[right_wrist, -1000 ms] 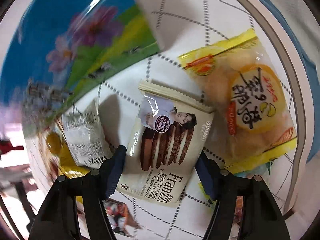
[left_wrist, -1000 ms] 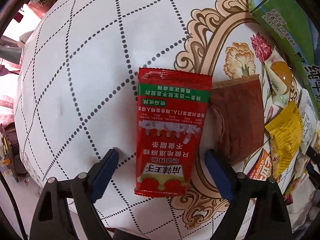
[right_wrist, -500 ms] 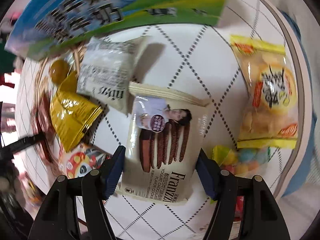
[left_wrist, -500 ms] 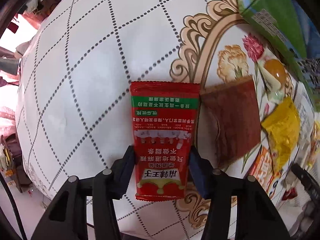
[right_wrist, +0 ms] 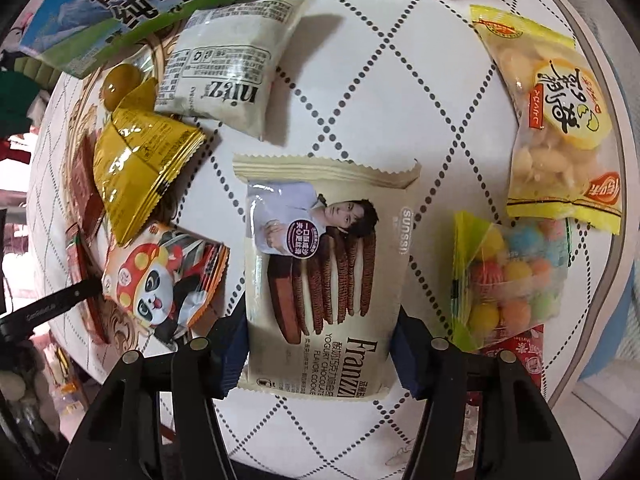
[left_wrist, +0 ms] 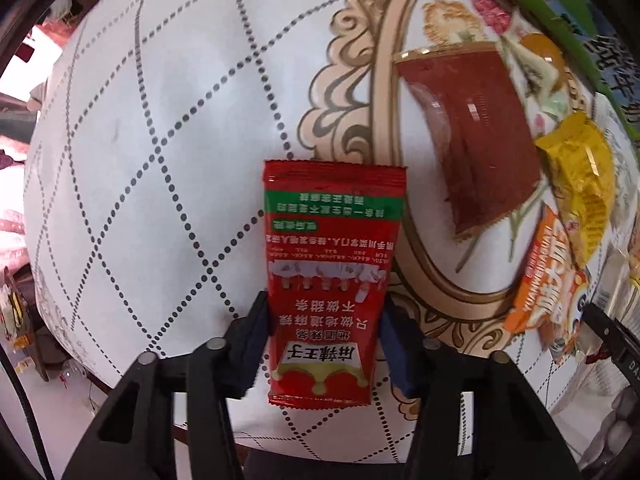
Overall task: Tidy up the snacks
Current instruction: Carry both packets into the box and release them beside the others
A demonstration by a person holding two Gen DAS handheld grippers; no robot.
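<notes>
Left gripper (left_wrist: 324, 344): jaws clamped on the lower half of one red spicy-strip packet (left_wrist: 330, 276), blue pads pressed to both its side edges. The packet stood over the white quilted-pattern surface (left_wrist: 160, 140), beside the gilt oval print.

Right gripper (right_wrist: 320, 344): jaws closed against both side edges of one cream Franzzi yogurt chocolate cookie pack (right_wrist: 324, 276), pack lengthwise between them.

Containers: one blue-and-green milk carton (right_wrist: 160, 4) lay at the far edge in the right wrist view; contents could not be seen.

Around the cookie pack, one each:
- white nitz pouch (right_wrist: 228, 68), just beyond it, touching the carton;
- gold foil packet (right_wrist: 140, 164), left, overlapping the panda-print packet (right_wrist: 164, 280);
- yellow bag of pale puffs (right_wrist: 556, 120), right;
- clear bag of coloured balls (right_wrist: 516, 280), right, close to the right jaw;
- yellow-orange round item (right_wrist: 120, 80), partly hidden behind the gold packet.

Left wrist view: one dark brown wrapper (left_wrist: 472, 136) lay inside the oval print, apart from the red packet.
</notes>
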